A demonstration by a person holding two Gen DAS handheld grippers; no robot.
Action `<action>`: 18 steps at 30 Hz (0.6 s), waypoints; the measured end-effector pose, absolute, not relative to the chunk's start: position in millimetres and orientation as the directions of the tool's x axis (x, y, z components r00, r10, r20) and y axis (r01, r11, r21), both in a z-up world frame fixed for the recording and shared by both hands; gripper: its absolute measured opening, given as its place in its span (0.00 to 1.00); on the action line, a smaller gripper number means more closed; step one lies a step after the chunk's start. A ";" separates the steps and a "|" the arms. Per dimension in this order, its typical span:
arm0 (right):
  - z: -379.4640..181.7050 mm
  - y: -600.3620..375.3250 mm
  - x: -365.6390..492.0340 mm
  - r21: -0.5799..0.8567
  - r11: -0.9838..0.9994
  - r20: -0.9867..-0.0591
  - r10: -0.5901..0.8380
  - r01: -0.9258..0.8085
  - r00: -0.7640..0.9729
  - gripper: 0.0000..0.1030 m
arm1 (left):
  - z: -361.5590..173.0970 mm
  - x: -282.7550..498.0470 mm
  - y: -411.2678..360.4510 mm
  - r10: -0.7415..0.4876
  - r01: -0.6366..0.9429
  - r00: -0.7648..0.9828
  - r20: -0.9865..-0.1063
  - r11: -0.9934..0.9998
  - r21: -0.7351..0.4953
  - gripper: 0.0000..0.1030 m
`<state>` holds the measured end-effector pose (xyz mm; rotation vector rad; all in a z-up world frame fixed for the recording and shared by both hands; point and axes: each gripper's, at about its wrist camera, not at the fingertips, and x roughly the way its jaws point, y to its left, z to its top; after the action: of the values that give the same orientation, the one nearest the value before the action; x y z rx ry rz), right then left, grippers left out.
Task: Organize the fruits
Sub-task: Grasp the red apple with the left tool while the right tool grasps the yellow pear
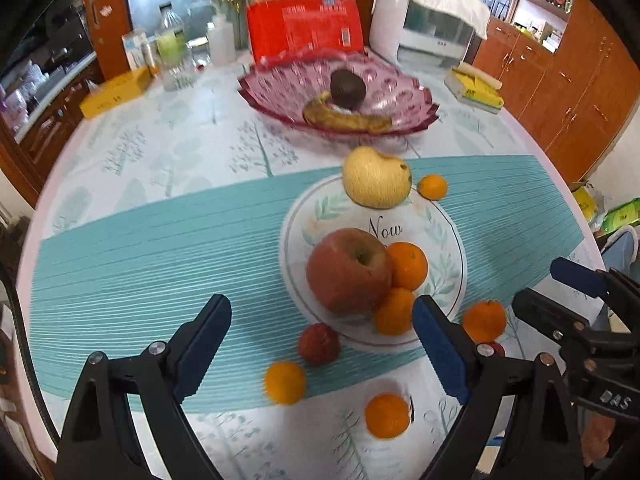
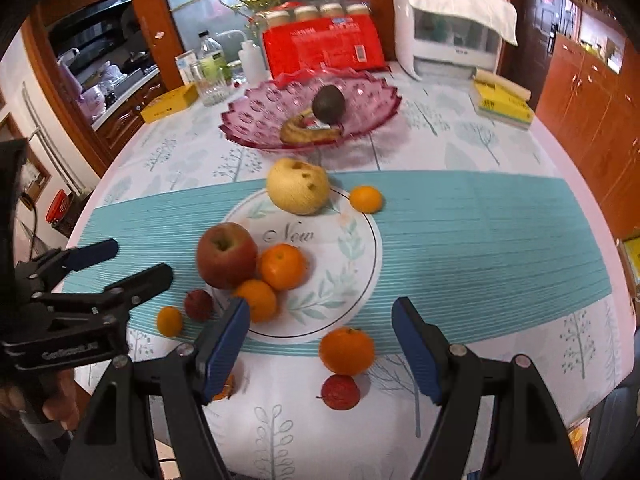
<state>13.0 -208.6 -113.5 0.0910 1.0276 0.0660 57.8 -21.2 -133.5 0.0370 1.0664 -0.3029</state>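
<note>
Two grippers hang over the fruit, both pitched steeply down at the table [image 1: 140, 152]. My left gripper [image 1: 322, 320] fills the bottom of the left wrist view, its blue-padded fingers [image 1: 204, 344] spread wide with nothing between them; below the gap lie a lychee [image 1: 319, 343] and a small orange [image 1: 285, 383] on the teal runner [image 1: 140, 248]. In that same view my right gripper [image 1: 560, 288] pokes in from the lower right edge, jaws apart and empty.

From the right wrist view, that gripper's pads [image 2: 226, 350] also stand apart, framing an orange [image 2: 346, 351] and a second lychee [image 2: 340, 392] on the tablecloth near the lower centre. My left gripper shows at the left edge there, with part of the person's hand [image 2: 52, 400] gripping its handle at the lower left.

At mid-frame sits the white plate [image 1: 452, 248] printed with leaves. On it a red apple [image 1: 349, 271] touches two oranges [image 1: 407, 265] stacked against its right side. A yellow pear [image 1: 376, 177] rests on the plate's far rim, with a tiny orange [image 1: 432, 187] just beside it on the runner. Another orange [image 1: 388, 416] lies near the bottom centre, and one more [image 1: 484, 321] just right of the plate.

Farther up, the pink glass bowl [image 1: 280, 88] holds a dark round fruit [image 1: 348, 87] and a spotted banana [image 1: 346, 119].
</note>
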 end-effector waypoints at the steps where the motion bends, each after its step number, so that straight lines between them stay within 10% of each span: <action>1: -114.5 -210.1 15.6 0.110 0.994 -0.851 0.100 -0.011 0.516 0.72 | -139.2 63.2 -23.5 -0.228 0.257 0.435 -0.871 0.959 -0.122 0.88; 18: -146.4 -218.6 107.1 0.205 0.978 -0.858 0.203 -0.048 0.471 0.72 | -191.8 113.1 -36.0 -0.375 0.187 0.317 -0.871 0.925 -0.330 0.68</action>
<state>107.1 -218.6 -146.4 0.1600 1.0702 0.1542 113.1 -36.0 -191.8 -0.1800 1.1933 -0.3721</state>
